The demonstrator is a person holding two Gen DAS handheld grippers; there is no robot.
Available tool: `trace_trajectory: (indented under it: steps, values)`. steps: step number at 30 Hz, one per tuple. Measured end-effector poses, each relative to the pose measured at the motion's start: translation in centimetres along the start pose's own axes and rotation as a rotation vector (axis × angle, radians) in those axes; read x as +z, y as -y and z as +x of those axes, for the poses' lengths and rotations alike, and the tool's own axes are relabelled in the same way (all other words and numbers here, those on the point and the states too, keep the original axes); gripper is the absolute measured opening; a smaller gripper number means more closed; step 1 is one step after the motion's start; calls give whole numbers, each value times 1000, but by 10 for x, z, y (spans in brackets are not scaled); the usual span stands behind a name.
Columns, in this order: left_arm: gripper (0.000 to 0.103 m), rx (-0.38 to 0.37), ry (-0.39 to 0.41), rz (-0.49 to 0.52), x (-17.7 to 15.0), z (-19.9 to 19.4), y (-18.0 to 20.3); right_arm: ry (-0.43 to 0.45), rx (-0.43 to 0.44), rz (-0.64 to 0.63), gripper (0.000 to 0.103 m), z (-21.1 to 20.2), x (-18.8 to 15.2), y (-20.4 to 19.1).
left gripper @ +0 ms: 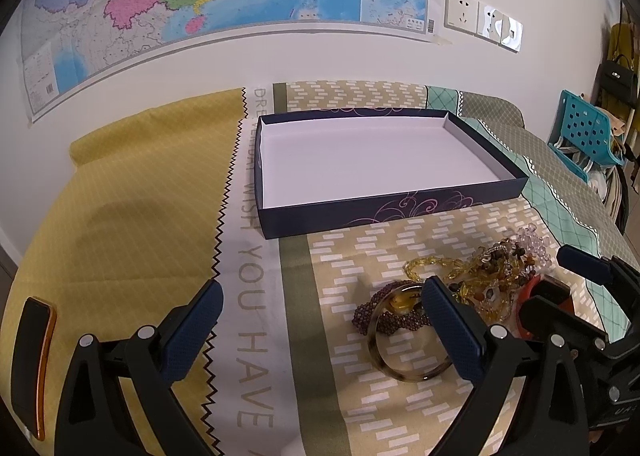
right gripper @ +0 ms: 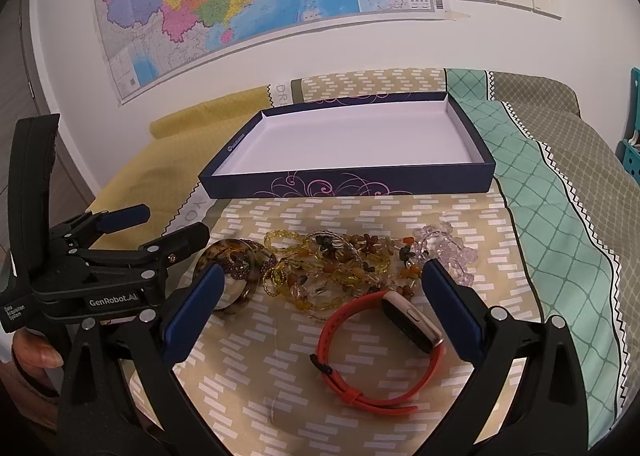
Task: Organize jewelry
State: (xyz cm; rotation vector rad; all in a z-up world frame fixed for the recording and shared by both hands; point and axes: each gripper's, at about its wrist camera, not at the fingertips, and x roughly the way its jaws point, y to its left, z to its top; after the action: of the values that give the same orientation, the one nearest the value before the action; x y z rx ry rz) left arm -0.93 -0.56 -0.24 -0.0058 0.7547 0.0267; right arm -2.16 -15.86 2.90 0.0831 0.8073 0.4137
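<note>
Start of the jewellery sorting, seen from both wrist cameras. The shallow dark-blue cardboard box with a white inside and a purple scroll pattern [right gripper: 348, 144] lies on the patchwork-cloth-covered bench [right gripper: 560, 216], near the wall; nothing is in it, so no piece has been put away as far as the views show. All the jewellery lies in one loose heap on the cloth in front of the box, apart from it: a tortoiseshell-brown bangle [left gripper: 404, 352] resting on a dark purple beaded bracelet [left gripper: 384, 316]; a tangle of amber-yellow and brown bead strands [right gripper: 332, 268]; a clear pale-pink bead bracelet [right gripper: 452, 252]; and, nearest the camera, an orange-strapped wristband with a dark oblong face [right gripper: 372, 352]. The left gripper [left gripper: 320, 320] has its jaws wide and holds nothing, its right finger just beside the bangle; the right gripper [right gripper: 320, 304] likewise has its jaws wide and empty, poised over the orange wristband. Judged from this layout, the whole task remains: each piece must be lifted and laid in the box, and the tangled strands will probably need separating.
</note>
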Motion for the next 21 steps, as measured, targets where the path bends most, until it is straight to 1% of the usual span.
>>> trace_trajectory:
  steps: [10,16,17,18,21]
  values:
    - [96,-17,-12,-3,-2,3,-1,-1,-4,6,97,-5,-2,5]
    - [96,-25,-32,1,-4,8,-7,-21,-37,55,97,-15,-11,25]
    - [96,-27,-35,2,-5,9,-8,-26,-41,64,96,-17,-13,29]
    - [96,-31,-38,3,-5,9,-10,-35,-46,74,93,-19,-15,34]
    - [96,-43,-43,9,-8,10,-12,-72,-50,108,81,-23,-23,47]
